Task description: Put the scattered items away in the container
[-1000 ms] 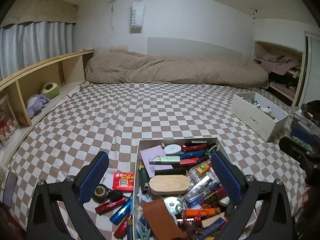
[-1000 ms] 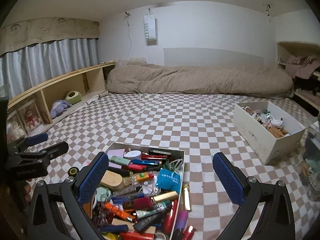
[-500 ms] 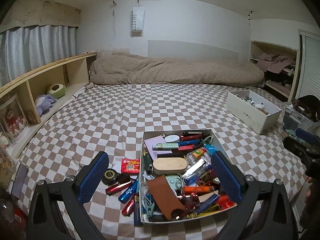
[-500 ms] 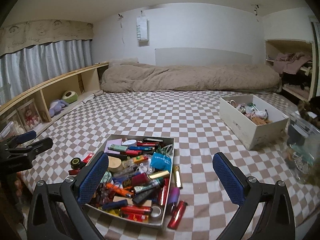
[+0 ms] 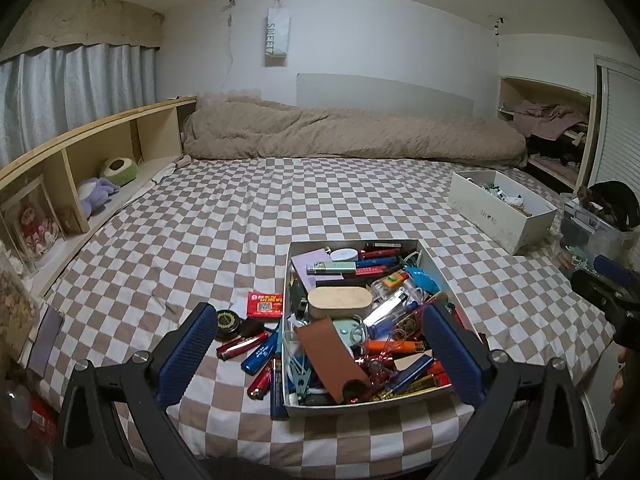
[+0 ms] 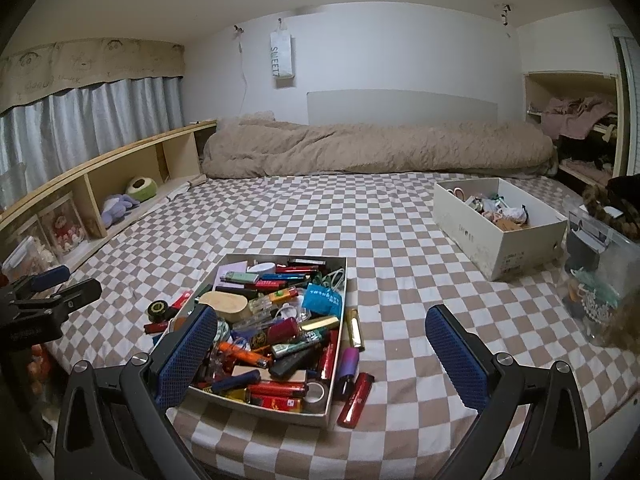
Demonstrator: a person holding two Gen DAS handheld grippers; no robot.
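A: What step is in hand?

B: Judging by the layout, picking hasn't started. Nearest the right gripper (image 6: 321, 354), a red lighter (image 6: 356, 400) lies just beside the box (image 6: 260, 406); it needs a reach down and a pinch.

A: And the claws?

B: Both spread wide, empty. The left gripper (image 5: 320, 354) hangs above lighters (image 5: 259, 350) left of the box; a red packet (image 5: 265, 304) lies beyond.
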